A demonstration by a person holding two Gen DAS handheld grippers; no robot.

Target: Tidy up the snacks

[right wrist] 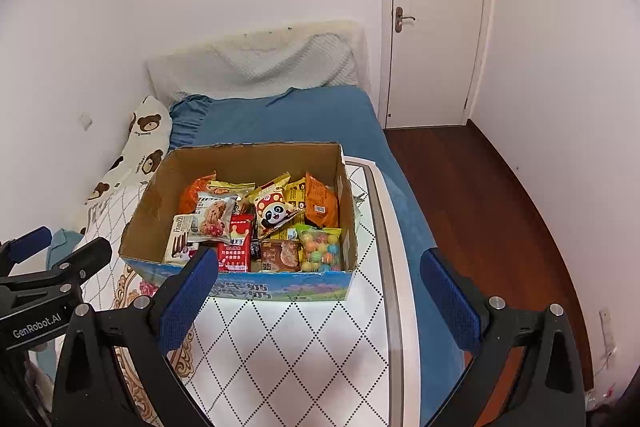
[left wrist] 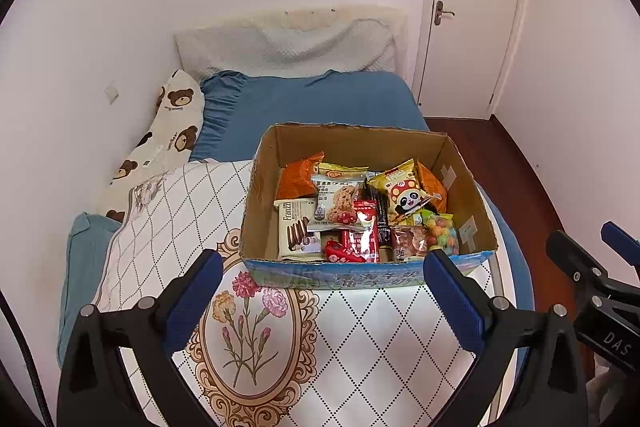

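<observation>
An open cardboard box (left wrist: 466, 187) with a blue printed front stands on a patterned white table top (left wrist: 360, 339); it also shows in the right wrist view (right wrist: 160, 195). It holds several snack packets: a panda packet (left wrist: 404, 191), a cookie packet (left wrist: 338, 205), a red packet (left wrist: 362, 239), a white Franzzi wafer pack (left wrist: 296, 231), a bag of coloured candy balls (left wrist: 442, 233), orange bags (left wrist: 298, 175). My left gripper (left wrist: 324, 291) is open and empty, just in front of the box. My right gripper (right wrist: 320, 287) is open and empty, at the box's front right.
The table top (right wrist: 304, 347) lies over a bed with a blue sheet (left wrist: 320, 103) and a bear-print pillow (left wrist: 176, 123) by the left wall. A white door (right wrist: 436, 19) and dark wood floor (right wrist: 488, 211) are to the right. The right gripper's body (left wrist: 600, 291) is beside the left one.
</observation>
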